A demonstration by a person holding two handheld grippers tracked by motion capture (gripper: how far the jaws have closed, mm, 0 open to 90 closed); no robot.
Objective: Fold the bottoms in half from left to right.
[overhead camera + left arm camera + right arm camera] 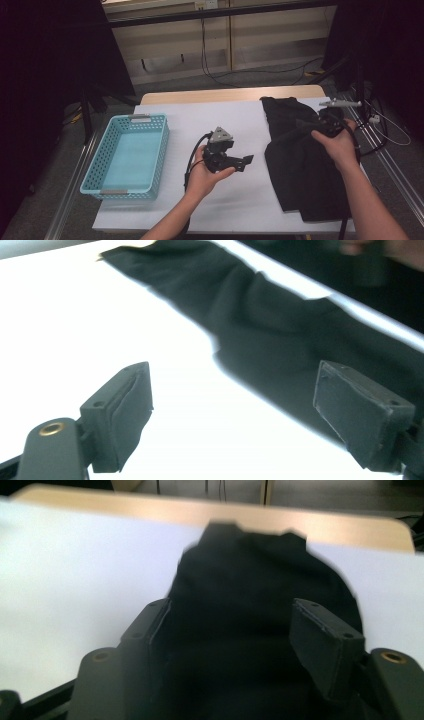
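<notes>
Judging by its folds, we think the black cloth [300, 165] on the right part of the table [210, 120] is soft, light and limp, so it will sag when lifted. Our left gripper [247, 161] stands open over bare table beside it, and our right gripper [230, 630] is open above it, holding nothing. We should pinch a corner or an edge.

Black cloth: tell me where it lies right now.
In the high view the black cloth lies on the right side of the white table, under the right gripper, right of the left gripper, far from the blue basket.
</notes>
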